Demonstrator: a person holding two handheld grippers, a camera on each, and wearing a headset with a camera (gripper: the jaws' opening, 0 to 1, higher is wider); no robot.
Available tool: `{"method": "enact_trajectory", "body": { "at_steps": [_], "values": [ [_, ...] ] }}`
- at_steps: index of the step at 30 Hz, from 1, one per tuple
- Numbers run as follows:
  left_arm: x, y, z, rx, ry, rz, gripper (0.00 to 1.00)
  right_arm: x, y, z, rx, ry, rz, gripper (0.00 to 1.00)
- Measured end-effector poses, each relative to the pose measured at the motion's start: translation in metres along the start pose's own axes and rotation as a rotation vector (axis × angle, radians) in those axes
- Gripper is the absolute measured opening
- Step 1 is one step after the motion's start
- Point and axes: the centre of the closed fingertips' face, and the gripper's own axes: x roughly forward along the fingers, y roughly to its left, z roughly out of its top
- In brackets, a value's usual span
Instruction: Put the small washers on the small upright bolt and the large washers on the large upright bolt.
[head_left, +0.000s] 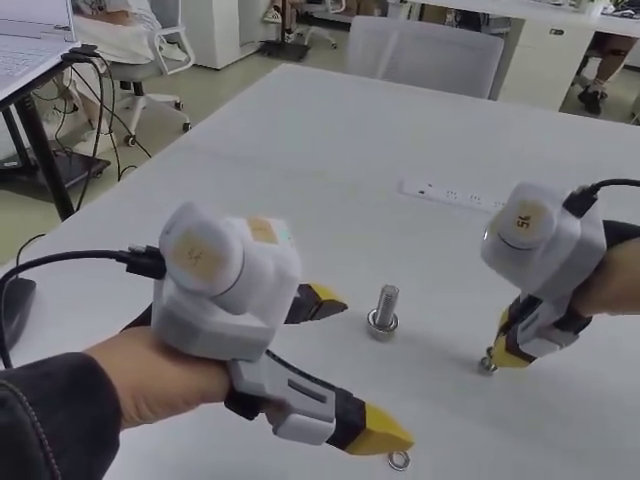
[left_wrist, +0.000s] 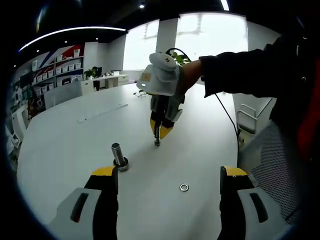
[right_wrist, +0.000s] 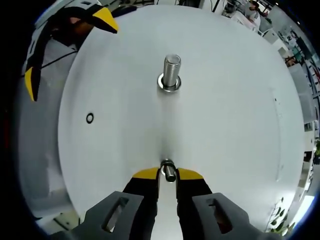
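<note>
White table (head_left: 300, 150) — silver large bolt (head_left: 385, 303), small bolt (right_wrist: 170, 171) and washer (left_wrist: 184, 187) — yellow-tipped right gripper (right_wrist: 168, 176).

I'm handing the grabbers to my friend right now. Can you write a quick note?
Left gripper: open, with a loose washer on the table just ahead of its jaws.
Right gripper: shut on the small bolt.
Large bolt: upright, with what looks like a washer at its base.
Left to do: put the loose washer on the matching bolt; its size is hard to tell.
</note>
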Motion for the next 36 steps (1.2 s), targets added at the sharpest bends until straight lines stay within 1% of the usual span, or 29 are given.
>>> {"method": "enact_trajectory", "body": {
  "at_steps": [19,30,36],
  "values": [
    [0.002,0.001,-0.002,-0.006,0.007,0.000,0.84,0.012,0.001,-0.005,0.008,0.009,0.020,0.14],
    [0.002,0.001,-0.003,-0.008,0.007,-0.001,0.83,0.013,0.002,-0.004,0.008,0.008,0.021,0.14],
    [0.002,0.000,-0.004,-0.007,0.009,-0.003,0.83,0.010,0.002,-0.004,0.023,-0.002,0.019,0.18]
  ]
}}
